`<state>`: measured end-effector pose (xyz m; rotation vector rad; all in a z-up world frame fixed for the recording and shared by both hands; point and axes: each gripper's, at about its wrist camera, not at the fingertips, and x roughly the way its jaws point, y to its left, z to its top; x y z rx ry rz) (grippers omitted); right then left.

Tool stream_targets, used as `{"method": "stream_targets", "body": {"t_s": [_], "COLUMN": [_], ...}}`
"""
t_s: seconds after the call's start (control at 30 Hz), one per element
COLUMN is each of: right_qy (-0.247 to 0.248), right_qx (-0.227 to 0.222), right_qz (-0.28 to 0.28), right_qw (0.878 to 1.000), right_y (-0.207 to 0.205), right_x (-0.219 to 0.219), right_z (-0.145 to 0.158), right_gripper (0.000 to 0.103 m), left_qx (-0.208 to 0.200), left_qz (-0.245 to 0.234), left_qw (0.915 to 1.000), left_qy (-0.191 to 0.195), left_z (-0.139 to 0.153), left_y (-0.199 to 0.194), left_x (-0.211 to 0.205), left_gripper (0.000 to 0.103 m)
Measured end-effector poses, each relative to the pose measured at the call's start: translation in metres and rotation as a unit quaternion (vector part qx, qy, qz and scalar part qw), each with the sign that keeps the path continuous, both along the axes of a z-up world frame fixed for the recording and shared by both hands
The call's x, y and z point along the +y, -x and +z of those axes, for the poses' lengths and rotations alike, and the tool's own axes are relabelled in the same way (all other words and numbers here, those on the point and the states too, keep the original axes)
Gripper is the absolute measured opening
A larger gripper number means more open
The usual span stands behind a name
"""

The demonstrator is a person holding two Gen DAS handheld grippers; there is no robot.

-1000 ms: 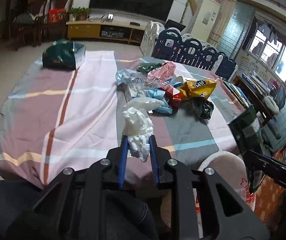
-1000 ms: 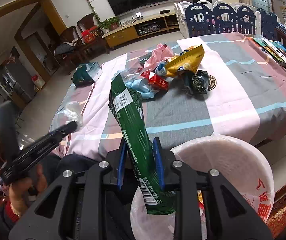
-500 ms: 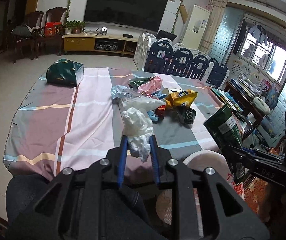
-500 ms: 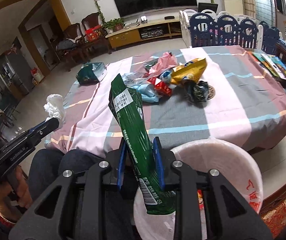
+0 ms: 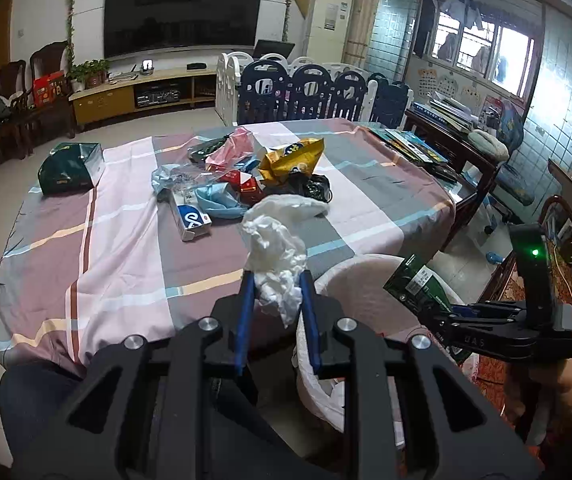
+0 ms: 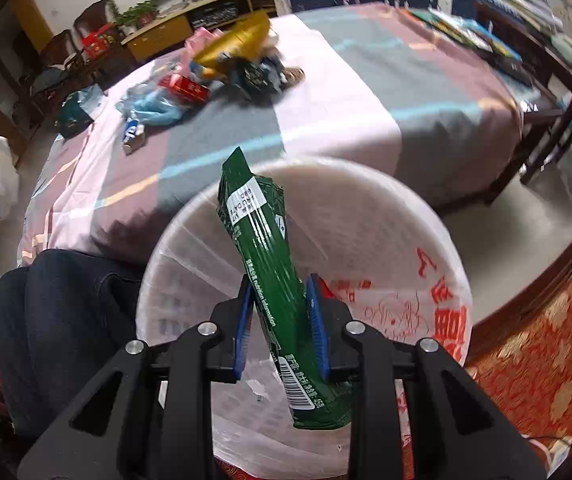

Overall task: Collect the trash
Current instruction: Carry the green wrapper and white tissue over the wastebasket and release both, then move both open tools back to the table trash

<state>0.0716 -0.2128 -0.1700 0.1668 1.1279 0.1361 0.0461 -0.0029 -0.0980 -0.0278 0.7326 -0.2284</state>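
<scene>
The left gripper [image 5: 276, 292] pinches a crumpled white bag [image 5: 276, 248] above the table edge. Beside it, the right gripper [image 5: 443, 312] holds a green packet [image 5: 417, 284] over the white-lined bin [image 5: 349, 280].

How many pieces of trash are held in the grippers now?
2. A white crumpled bag in the left gripper; a green packet in the right gripper, over the bin.

Daylit room, one view sharp and the other smeared

Daylight enters through the windows [image 5: 481, 46] at right and blows out there, leaving the left corner dim. The left wrist view is crisp; the right wrist view is motion-blurred across the desk [image 6: 365, 92]. Both bend strongly and darken at the rims.
</scene>
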Motion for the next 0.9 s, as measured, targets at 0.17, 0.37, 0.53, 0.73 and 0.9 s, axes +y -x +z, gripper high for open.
{"method": "stream_targets", "body": {"t_s": [0.17, 0.37, 0.53, 0.73, 0.9], "right_qy": [-0.009, -0.082, -0.082, -0.022, 0.063], "right_qx": [0.048, -0.026, -0.143, -0.230, -0.232], "right_qz": [-0.027, -0.096, -0.141, -0.142, -0.160], "right_qw": [0.998, 0.992, 0.976, 0.962, 0.957], "right_y": [0.001, 0.009, 0.025, 0.040, 0.039], "right_x": [-0.013, -0.058, -0.089, -0.087, -0.078], "right_z": [-0.026, 0.012, 0.065, 0.103, 0.101], "right_gripper": [0.047, 0.079, 0.091, 0.100, 0.100], "left_qx": [0.014, 0.047, 0.077, 0.137, 0.121], "left_qz": [-0.022, -0.038, -0.116, -0.250, -0.218], "left_qw": [0.9997, 0.9978, 0.9889, 0.9582, 0.9682], "left_qy": [-0.004, 0.028, 0.053, 0.029, 0.023], "left_z": [-0.005, -0.013, -0.022, -0.055, -0.062], "left_y": [-0.002, -0.017, -0.027, -0.025, -0.023], "left_x": [-0.014, -0.013, -0.042, -0.111, -0.107], "left_gripper": [0.024, 0.024, 0.024, 0.057, 0.091]}}
